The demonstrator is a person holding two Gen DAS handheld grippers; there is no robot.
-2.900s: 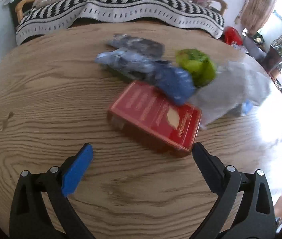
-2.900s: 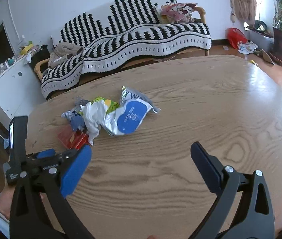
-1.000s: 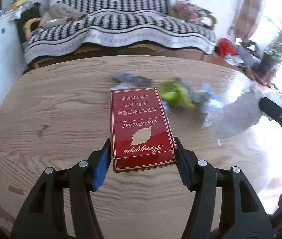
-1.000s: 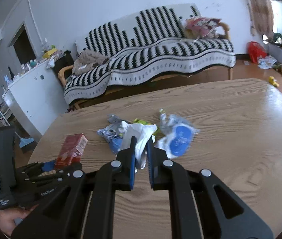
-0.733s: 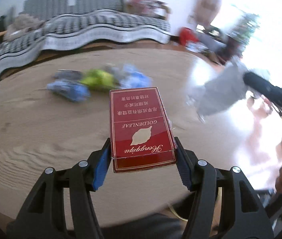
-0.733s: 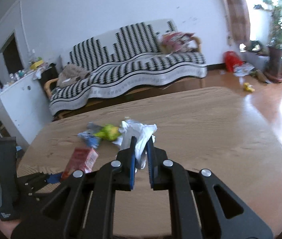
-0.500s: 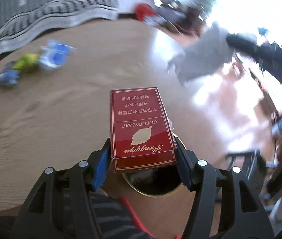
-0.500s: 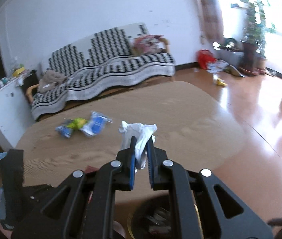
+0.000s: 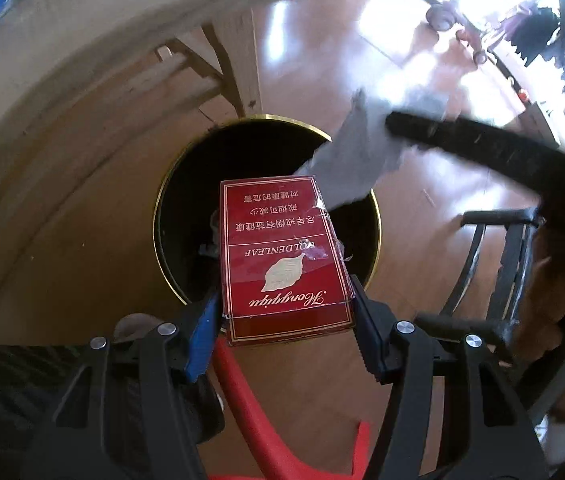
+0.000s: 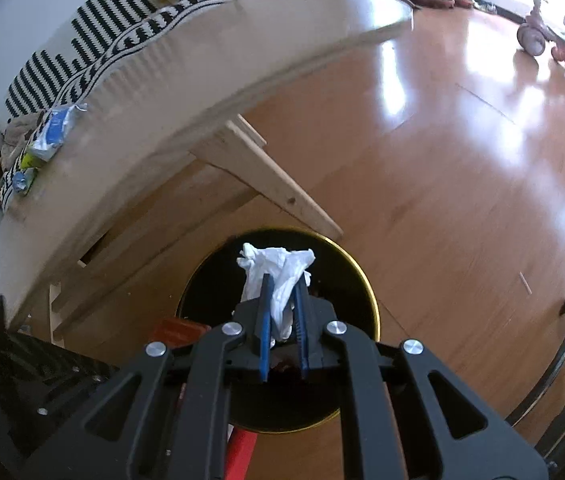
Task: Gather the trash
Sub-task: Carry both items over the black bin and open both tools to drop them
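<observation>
The left gripper [image 9: 284, 316] clamps a red cigarette pack [image 9: 282, 256] printed "GOLDENLEAF", with a leaf emblem and Chinese characters, above a round black bin [image 9: 186, 200] with a gold rim on the wooden floor [image 10: 462, 152]. The right gripper [image 10: 282, 328] pinches a crumpled white tissue [image 10: 278, 268] over the same bin. Wrappers [image 10: 52, 130] lie on the table [image 10: 202, 52].

The red box [image 9: 282, 256] reads "GOLDENLEAF" and "Hongqiqu" (both upside down), above lines of Chinese characters.
</observation>
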